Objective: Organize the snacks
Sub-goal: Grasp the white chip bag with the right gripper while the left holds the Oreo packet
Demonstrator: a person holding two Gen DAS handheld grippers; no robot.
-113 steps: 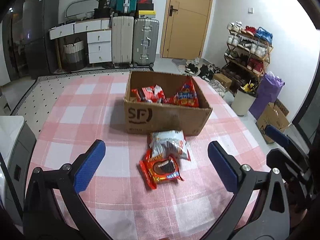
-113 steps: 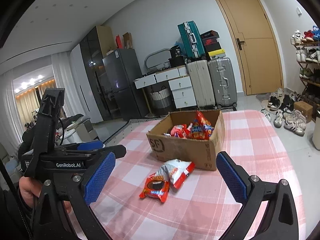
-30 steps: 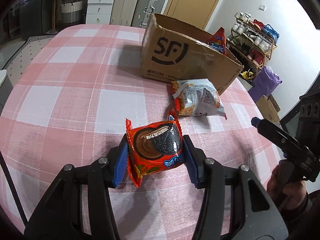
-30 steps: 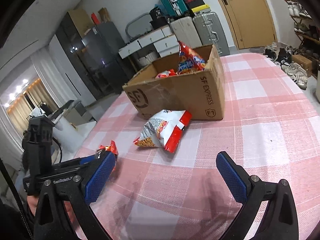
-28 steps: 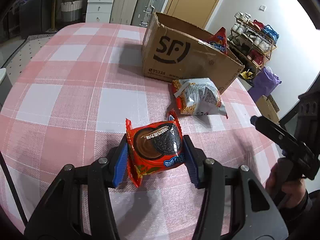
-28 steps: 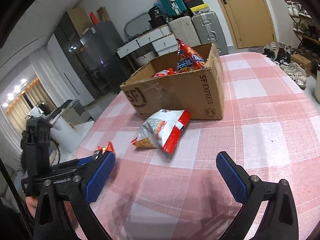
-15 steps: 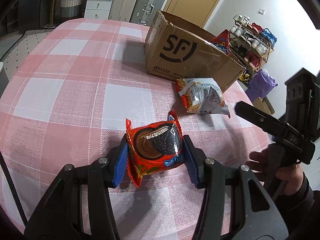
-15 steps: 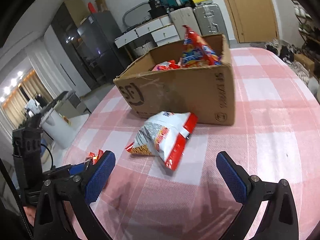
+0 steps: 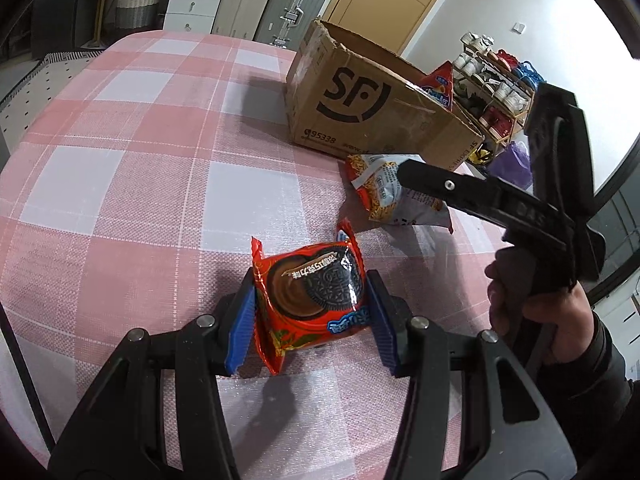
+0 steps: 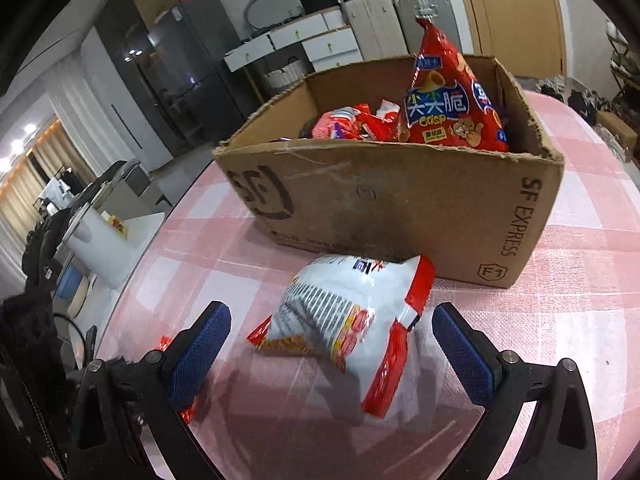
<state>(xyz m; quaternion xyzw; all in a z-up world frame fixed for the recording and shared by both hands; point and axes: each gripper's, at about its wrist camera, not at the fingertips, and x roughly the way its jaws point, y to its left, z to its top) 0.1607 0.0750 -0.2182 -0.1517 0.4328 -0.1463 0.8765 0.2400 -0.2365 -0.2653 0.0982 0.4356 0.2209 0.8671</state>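
My left gripper [image 9: 312, 316] is shut on a red Oreo snack pack [image 9: 310, 294], held just above the checked cloth. A white and red chips bag [image 10: 352, 320] lies on the table in front of the SF cardboard box [image 10: 400, 208]; it also shows in the left wrist view [image 9: 394, 196]. My right gripper [image 10: 332, 344] is open, its blue pads on either side of the chips bag, close to it. The box [image 9: 360, 112] holds several red snack bags, one tall Crisp bag [image 10: 448, 100] standing upright.
The table carries a pink and white checked cloth [image 9: 140, 168]. The right gripper's body and the hand holding it [image 9: 532, 248] cross the right side of the left wrist view. Suitcases, drawers and a shoe rack stand beyond the table.
My right gripper has moved forward and down until its open pads flank the chips bag. My left gripper keeps the Oreo pack and has barely moved.
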